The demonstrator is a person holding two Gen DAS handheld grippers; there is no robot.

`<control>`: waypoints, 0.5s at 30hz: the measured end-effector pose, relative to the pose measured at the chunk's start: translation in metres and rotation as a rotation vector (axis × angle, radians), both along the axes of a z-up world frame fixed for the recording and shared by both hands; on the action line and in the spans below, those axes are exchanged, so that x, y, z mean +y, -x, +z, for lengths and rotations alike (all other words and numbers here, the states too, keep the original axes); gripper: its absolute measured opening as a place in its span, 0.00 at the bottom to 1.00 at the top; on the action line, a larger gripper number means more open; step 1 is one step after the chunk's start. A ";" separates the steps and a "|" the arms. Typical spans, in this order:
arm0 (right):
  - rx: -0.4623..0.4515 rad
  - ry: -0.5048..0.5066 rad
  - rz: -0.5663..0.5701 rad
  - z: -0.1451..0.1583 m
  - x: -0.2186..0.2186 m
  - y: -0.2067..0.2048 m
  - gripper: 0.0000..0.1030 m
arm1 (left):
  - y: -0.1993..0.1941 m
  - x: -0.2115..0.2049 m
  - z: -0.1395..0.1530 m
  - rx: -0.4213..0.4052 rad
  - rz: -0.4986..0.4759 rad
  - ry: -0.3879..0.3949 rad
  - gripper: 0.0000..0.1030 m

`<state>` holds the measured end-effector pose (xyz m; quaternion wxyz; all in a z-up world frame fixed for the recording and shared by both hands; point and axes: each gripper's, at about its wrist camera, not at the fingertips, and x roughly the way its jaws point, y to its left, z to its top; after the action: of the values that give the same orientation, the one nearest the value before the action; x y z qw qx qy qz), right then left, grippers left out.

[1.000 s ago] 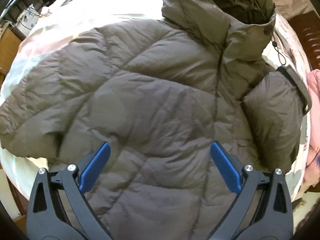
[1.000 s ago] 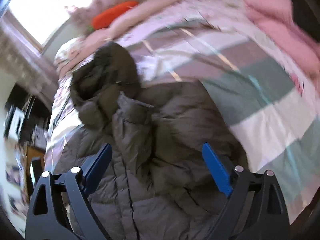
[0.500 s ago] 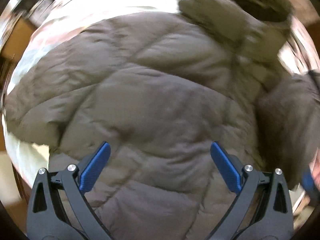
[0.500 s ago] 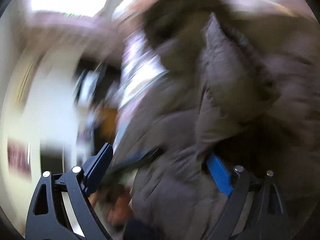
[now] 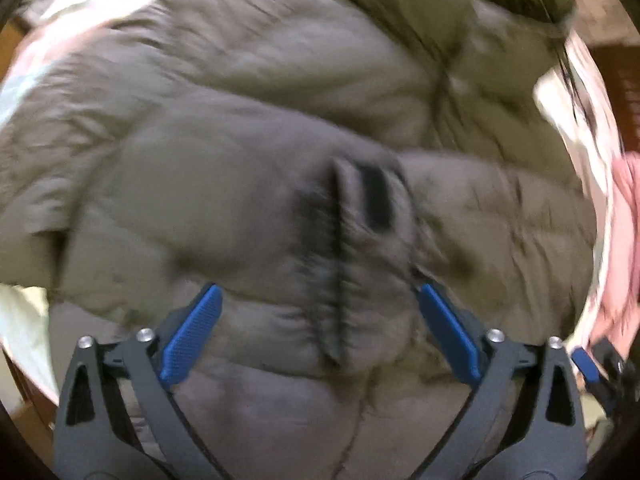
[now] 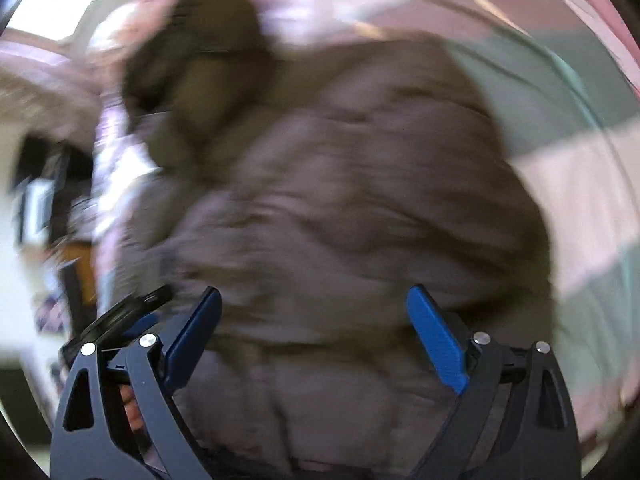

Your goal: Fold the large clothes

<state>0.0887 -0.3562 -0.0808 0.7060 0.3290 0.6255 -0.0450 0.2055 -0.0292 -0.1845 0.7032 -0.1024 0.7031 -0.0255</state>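
Left gripper closing, pads not yet pressing olive-grey quilted puffer jacket's cuff, for folding; right gripper spread.

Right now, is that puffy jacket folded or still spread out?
Partly folded: one sleeve lies across the jacket, cuff mid-front; the rest lies spread over the bed.

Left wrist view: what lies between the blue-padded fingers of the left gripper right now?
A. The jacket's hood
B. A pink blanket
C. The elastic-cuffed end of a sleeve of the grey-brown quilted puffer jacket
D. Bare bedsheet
C. The gathered cuff of the grey-brown quilted puffer jacket sits in the gap of the left gripper, whose jaws have just been closing but do not yet press on it.
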 end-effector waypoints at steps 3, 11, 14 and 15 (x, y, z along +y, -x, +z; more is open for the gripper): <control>0.013 -0.078 -0.099 -0.003 -0.034 0.015 0.91 | 0.001 -0.025 -0.016 0.035 -0.079 -0.015 0.20; -0.117 -0.128 -0.273 -0.004 -0.091 0.028 0.91 | -0.002 -0.098 0.032 -0.396 -0.223 -0.188 0.06; -0.157 -0.216 -0.279 -0.016 -0.088 0.023 0.91 | -0.006 -0.127 0.033 -0.407 -0.269 -0.162 0.06; -0.172 -0.261 -0.261 -0.022 -0.082 0.017 0.91 | -0.008 -0.135 0.027 -0.396 -0.285 -0.171 0.06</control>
<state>0.0712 -0.4385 -0.1028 0.6963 0.4989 0.5154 -0.0264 0.2138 -0.1637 -0.1572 0.8227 0.0645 0.5585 -0.0842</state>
